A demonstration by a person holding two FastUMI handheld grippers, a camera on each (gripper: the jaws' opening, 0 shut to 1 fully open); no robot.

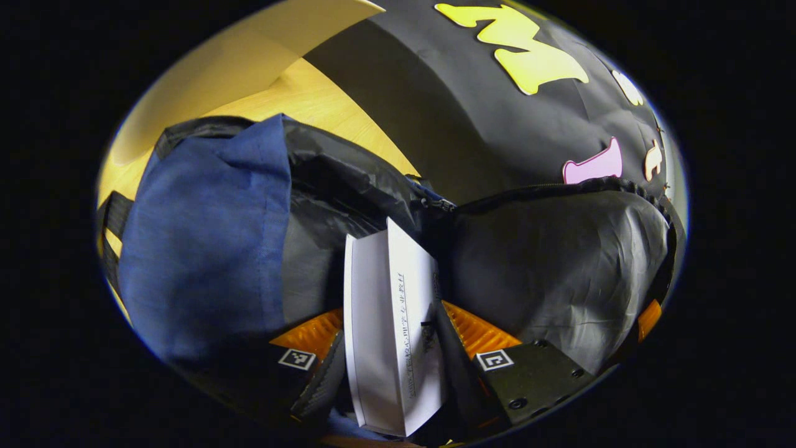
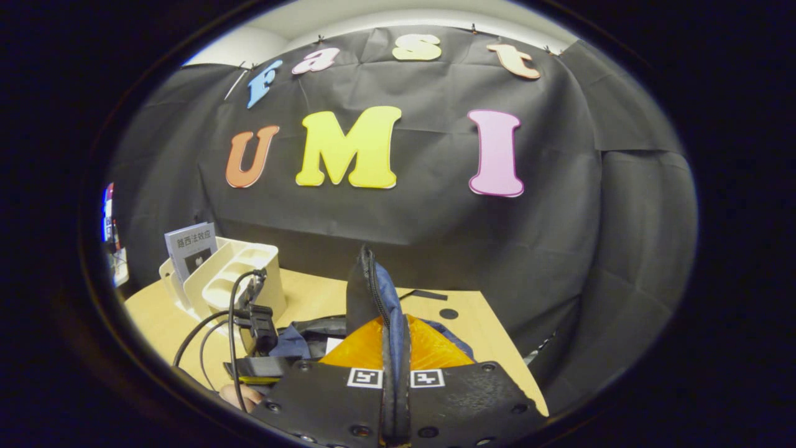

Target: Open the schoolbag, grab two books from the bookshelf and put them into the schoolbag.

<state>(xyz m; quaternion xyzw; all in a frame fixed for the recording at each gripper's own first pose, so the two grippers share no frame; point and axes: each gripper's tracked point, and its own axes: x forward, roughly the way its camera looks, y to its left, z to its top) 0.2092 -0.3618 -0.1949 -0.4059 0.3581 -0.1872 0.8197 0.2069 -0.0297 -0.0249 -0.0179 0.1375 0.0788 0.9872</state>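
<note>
— Clamped between the left gripper [image 1: 398,364] fingers: a white book [image 1: 392,330], jaws pressed on both covers, held inside the open schoolbag [image 1: 211,249], blue outside, black lining.

— Right gripper [image 2: 396,379]?

— Nearly closed, pinching the schoolbag's zippered edge [image 2: 373,292], lifted upright over the wooden table [image 2: 479,336].

— Farther off?

— Cream bookshelf [image 2: 242,274] at the table's left, one book [image 2: 189,249] standing in it. Other gripper [image 2: 255,323] just beside it, cables trailing.

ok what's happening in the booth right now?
A person is packing the schoolbag on the table. The left gripper holds a white book between its fingers, inside the open bag. The right gripper pinches the bag's edge and holds it up. One book stands in the bookshelf.
</note>
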